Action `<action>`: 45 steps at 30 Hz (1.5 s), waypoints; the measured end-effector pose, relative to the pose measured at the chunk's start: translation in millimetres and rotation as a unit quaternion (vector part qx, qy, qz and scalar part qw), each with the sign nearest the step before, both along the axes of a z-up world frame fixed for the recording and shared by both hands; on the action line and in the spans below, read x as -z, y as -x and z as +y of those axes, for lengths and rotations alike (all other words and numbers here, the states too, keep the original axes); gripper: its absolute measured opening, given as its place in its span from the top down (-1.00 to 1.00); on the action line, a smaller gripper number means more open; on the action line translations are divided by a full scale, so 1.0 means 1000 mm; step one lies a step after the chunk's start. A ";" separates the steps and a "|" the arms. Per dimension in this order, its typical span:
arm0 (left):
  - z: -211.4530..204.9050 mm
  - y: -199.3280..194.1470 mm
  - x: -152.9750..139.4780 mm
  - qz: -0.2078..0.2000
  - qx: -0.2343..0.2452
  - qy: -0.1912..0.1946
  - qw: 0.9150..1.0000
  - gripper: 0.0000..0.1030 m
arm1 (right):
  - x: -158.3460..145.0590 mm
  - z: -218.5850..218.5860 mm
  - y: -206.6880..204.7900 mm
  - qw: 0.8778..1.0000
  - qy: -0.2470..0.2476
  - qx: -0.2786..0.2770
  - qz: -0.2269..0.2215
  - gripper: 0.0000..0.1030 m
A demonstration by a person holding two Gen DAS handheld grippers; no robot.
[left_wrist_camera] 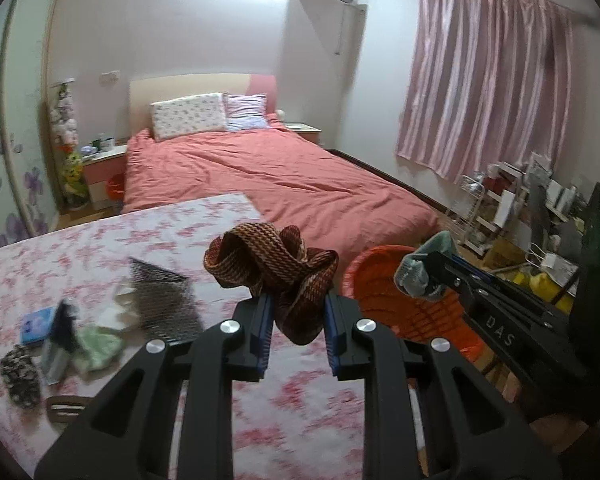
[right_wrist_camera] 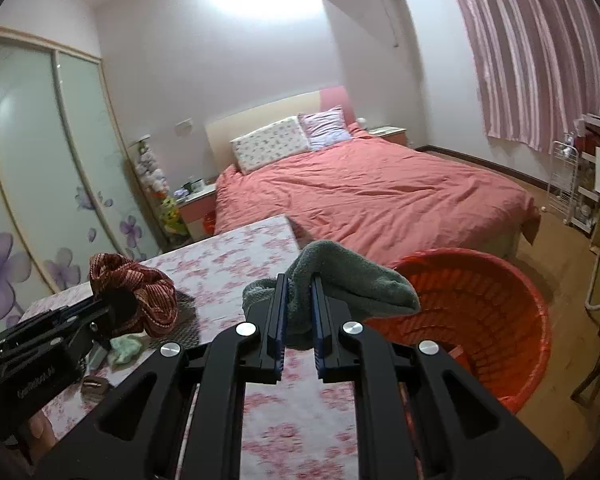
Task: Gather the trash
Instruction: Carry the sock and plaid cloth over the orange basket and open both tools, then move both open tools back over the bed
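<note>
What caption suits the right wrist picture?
Right hand-held gripper clamps a grey-green cloth above the floral table, beside an orange basket.

Two grippers are seen, the left gripper (left_wrist_camera: 296,320) and the right gripper (right_wrist_camera: 298,320). One cloth is held in each: a brown knit cloth (left_wrist_camera: 276,264) and a grey-green cloth (right_wrist_camera: 340,280). One orange basket (right_wrist_camera: 500,300), one table (right_wrist_camera: 300,420), one bed (left_wrist_camera: 300,176) and two pillows (left_wrist_camera: 188,114) (left_wrist_camera: 246,112) are counted.

Floral table (left_wrist_camera: 100,248) (scattered litter (left_wrist_camera: 96,346))
</note>
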State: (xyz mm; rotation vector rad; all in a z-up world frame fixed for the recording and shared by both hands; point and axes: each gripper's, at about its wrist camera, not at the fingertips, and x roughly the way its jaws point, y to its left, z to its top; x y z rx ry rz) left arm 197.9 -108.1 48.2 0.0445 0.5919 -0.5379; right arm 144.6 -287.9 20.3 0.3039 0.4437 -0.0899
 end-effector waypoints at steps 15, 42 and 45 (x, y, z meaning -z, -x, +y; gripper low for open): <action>-0.102 -0.017 0.038 0.039 0.096 -0.007 0.995 0.57 | 0.028 -0.076 -0.002 0.996 -0.028 0.084 0.016 0.78; -0.044 -0.044 0.082 0.049 -0.011 -0.090 0.995 -0.44 | 0.045 -0.070 -0.010 0.995 -0.025 0.082 0.057 -0.11; -0.013 -0.042 0.082 0.052 -0.034 -0.090 0.994 -0.44 | 0.045 -0.048 -0.016 0.996 -0.019 0.055 0.063 -0.11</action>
